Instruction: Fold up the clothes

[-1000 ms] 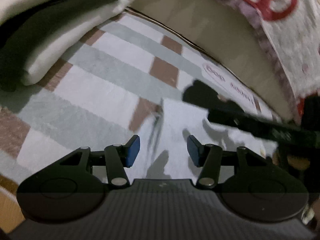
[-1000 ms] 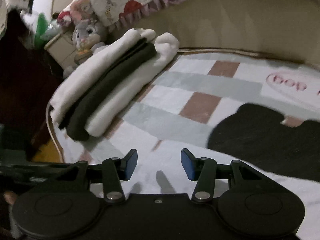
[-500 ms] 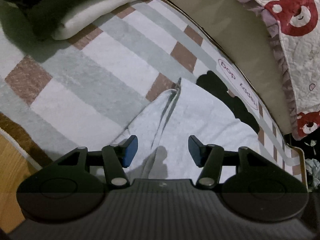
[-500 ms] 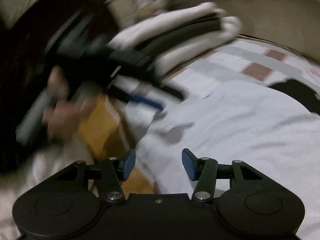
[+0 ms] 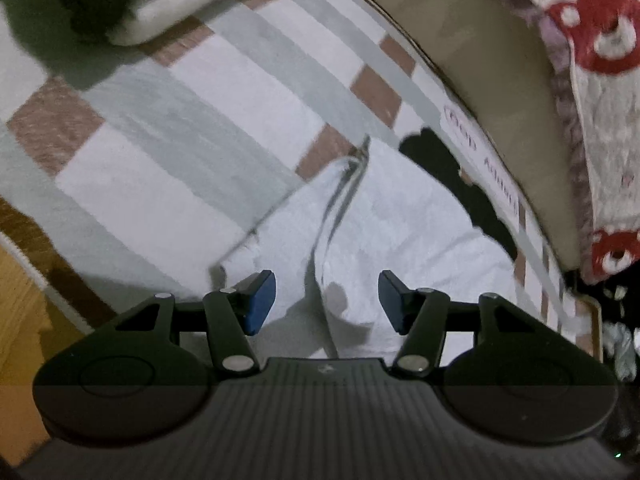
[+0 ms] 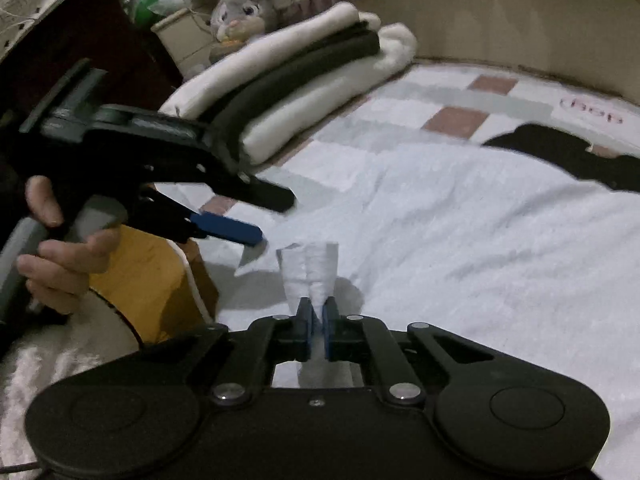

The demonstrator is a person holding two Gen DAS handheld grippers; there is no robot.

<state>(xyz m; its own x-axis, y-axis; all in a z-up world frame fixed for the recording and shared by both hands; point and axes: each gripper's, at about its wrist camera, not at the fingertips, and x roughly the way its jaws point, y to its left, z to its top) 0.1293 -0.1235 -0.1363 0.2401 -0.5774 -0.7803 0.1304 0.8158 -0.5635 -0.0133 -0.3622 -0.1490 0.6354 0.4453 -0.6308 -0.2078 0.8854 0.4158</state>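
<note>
The right gripper (image 6: 317, 322) was closing its jaws on a pinched-up corner of the white terry-cloth garment (image 6: 460, 216), evidently to lift that edge for a fold. The left gripper (image 5: 326, 300) hung over the neighbouring hem with its jaws released, nothing between them. The garment lay flat on the checked grey, white and brown bedspread (image 5: 192, 128), well apart from the stack of folded white and black clothes (image 6: 304, 80).

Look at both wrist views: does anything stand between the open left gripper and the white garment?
Nothing visible does. The left gripper hangs open right over the white garment, bare cloth between its fingers; the right gripper is closing on a pinched fold.
</note>
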